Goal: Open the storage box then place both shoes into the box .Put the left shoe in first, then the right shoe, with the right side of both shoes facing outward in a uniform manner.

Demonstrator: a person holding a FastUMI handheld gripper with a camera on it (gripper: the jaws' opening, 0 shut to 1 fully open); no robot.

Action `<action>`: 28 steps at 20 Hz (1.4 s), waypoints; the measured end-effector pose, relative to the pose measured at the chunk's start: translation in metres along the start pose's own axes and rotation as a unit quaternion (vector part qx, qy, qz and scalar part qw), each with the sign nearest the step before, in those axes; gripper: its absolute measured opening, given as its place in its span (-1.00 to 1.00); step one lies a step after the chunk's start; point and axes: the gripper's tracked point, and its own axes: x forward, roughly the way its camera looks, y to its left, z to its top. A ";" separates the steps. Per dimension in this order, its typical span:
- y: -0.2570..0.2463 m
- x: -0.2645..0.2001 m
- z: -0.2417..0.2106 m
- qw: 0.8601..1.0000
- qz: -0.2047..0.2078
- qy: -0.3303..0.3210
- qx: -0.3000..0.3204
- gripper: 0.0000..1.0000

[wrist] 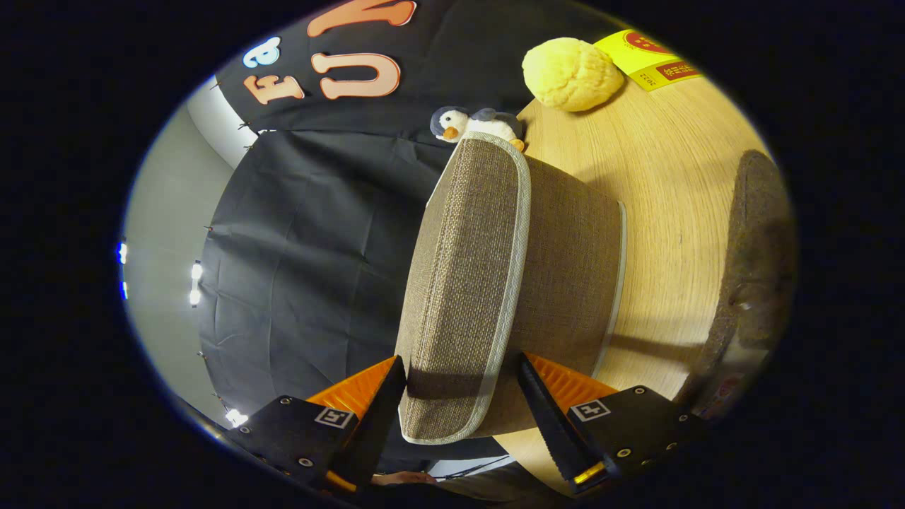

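The storage box [565, 268] is brown woven fabric with pale trim and stands on the wooden table [672, 177]; the view is rolled on its side. Its lid [466, 283] runs away from me. My gripper [459, 385] is closed around the lid's near edge, one finger [385, 403] on the lid's top and the other [541, 403] against its trimmed rim in front of the box wall. A dark grey-brown shoe [756, 261] lies on the table beside the box, past the finger on the rim side, and it is blurred.
Beyond the box a small penguin plush [470, 124] sits at the table's far edge. A fluffy yellow toy [571, 74] and a yellow card [654, 56] lie further along. Black cloth hangs behind the table.
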 end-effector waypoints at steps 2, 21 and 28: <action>0.011 -0.003 0.006 1.000 0.016 -0.008 0.005 0.85; 0.114 -0.016 0.060 0.989 0.099 -0.106 0.037 -0.47; 0.168 0.018 0.068 0.990 0.093 -0.108 -0.006 -0.85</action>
